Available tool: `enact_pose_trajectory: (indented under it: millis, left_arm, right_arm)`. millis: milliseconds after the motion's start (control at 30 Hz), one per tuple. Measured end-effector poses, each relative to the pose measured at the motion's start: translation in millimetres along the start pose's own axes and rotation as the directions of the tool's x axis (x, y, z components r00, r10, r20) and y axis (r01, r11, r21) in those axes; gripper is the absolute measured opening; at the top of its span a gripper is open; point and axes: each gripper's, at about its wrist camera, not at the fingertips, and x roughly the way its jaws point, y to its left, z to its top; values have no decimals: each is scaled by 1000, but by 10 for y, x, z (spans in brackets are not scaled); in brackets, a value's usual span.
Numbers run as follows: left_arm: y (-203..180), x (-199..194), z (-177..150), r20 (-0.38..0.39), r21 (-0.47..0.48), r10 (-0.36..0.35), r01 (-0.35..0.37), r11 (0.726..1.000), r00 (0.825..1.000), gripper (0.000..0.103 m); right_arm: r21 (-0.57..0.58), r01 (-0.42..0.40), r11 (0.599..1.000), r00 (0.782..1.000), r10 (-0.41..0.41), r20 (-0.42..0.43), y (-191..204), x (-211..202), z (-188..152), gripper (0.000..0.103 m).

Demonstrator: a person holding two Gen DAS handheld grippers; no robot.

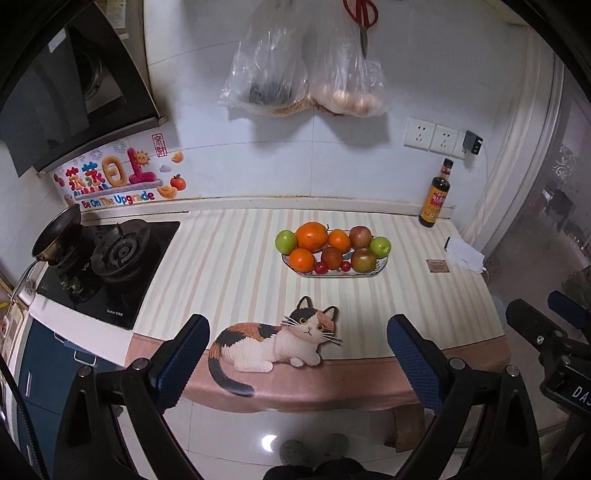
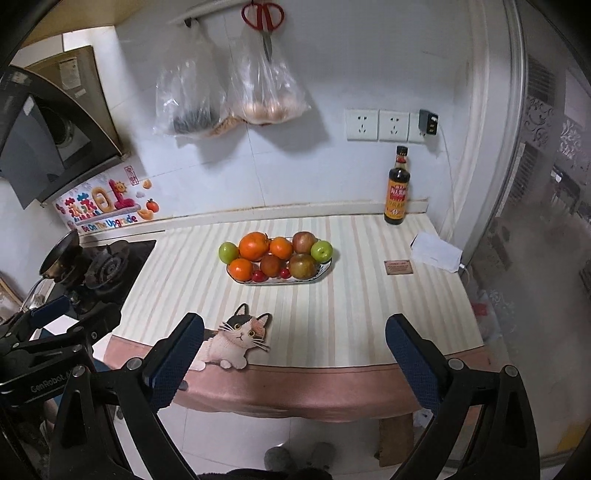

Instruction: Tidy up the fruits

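fruit plate (image 1: 380,271): oval dish on the striped table (image 1: 229,266), toward the back centre, well apart from both claws; piled full.
fruits: three orange ones, largest (image 1: 312,236) at back left; green apple (image 1: 286,241) at left end, second green apple (image 1: 380,246) at right end; reddish apples (image 1: 360,236) at back right and front right; dark red-brown fruit (image 1: 331,257) in the middle; two small red ones (image 1: 320,268) at the front rim.
long axis: plate runs left-right, roughly parallel to the back wall; right end tips slightly toward the camera in the left view.
left claw (image 1: 298,334): spread wide, nothing between the fingers, hovering off the table's front edge above the cat picture (image 1: 277,339).
right claw (image 2: 294,332): spread wide, holding nothing, also off the front edge.
left view only: whole cat picture with tail; right claw's body at the right edge.
right view only: cat half hidden behind a finger (image 2: 177,358); left claw's body at lower left; more of the glass door (image 2: 546,221) at right.
table: cream striped cloth with pink border; sauce bottle (image 1: 436,195) at back right corner; white paper (image 1: 464,254) and small brown card (image 1: 437,266) near the right edge.
room: gas hob (image 1: 110,258) with pan (image 1: 57,236) left of the cloth; range hood (image 1: 66,92) above; plastic bags (image 1: 303,74) and red scissors (image 1: 364,18) hang on the tiled wall; sockets (image 1: 434,138) at right; colourful wall sticker (image 1: 110,181).
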Motion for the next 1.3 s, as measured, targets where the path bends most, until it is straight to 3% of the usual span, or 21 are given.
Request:
enact_pose_trajectory:
  millis: [267,700,1033,1300]
  left_arm:
    - [-93,-300,-88,25,-15,1,-1,1000,1000,99]
    - [-170,-361,-104,32,-22,11,-10,1000,999,99]
    - [-146,-6,218,39,-38,48,-46,998,998,102]
    - [-143,512,452,-32,-37,66,-68,997,997,102]
  right_arm:
    - [-18,-3,1000,999,4,38,-103,-390,-28,101]
    - [-18,-46,999,999,46,-1,-211,-246,-46,101]
    - [-31,-61,998,998,60,-16,-205,207,212,101]
    - [-13,-69,997,997,69,-41,-221,759,512,101]
